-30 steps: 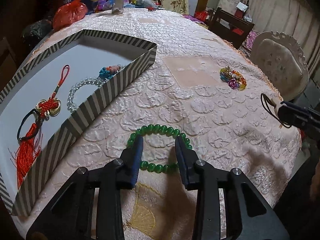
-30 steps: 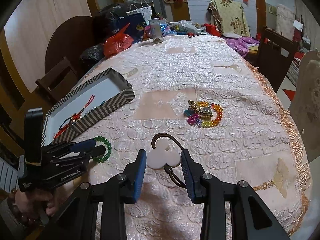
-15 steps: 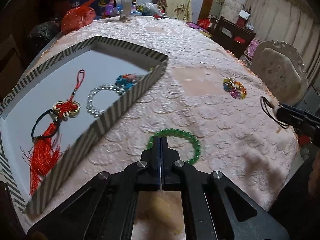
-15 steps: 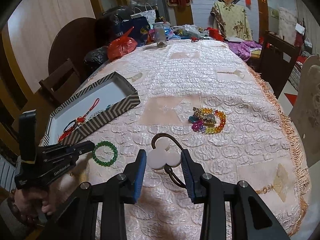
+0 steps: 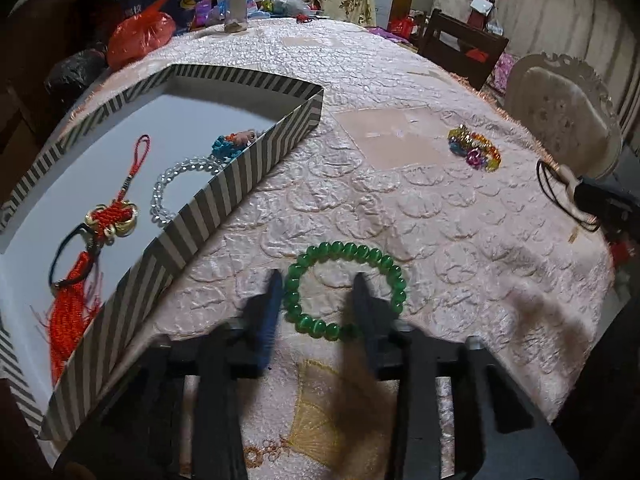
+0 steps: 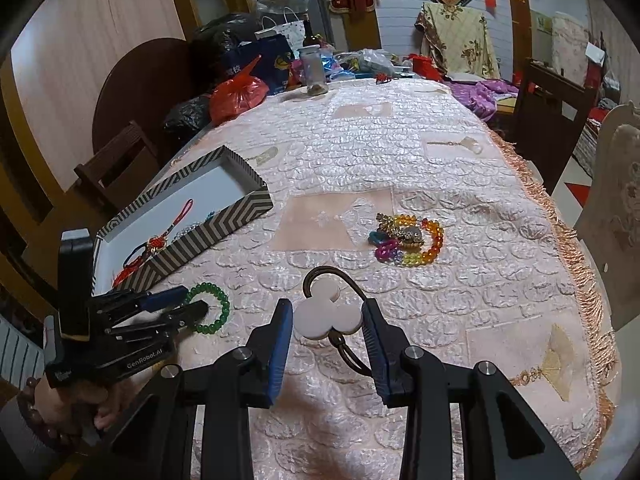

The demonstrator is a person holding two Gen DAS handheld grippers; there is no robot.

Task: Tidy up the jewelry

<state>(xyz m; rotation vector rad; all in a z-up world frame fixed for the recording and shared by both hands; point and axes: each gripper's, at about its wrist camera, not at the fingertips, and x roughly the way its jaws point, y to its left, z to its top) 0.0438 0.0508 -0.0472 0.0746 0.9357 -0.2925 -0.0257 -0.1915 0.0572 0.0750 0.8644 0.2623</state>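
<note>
A green bead bracelet lies on the pink tablecloth. My left gripper is open over it, one finger outside its left side, the other inside the ring; it also shows in the right wrist view. My right gripper is shut on a white clover pendant with a dark cord, held above the cloth. A striped box at the left holds a red tassel charm, a clear bead bracelet and a blue piece. A multicoloured bracelet lies at the right.
A red bag, a jar and clutter stand at the table's far end. Chairs stand along the right side. The fringed table edge runs down the right.
My left gripper was open at the green bracelet, shut and drew back, and now is open again over the bracelet. The right gripper keeps holding the white pendant.
</note>
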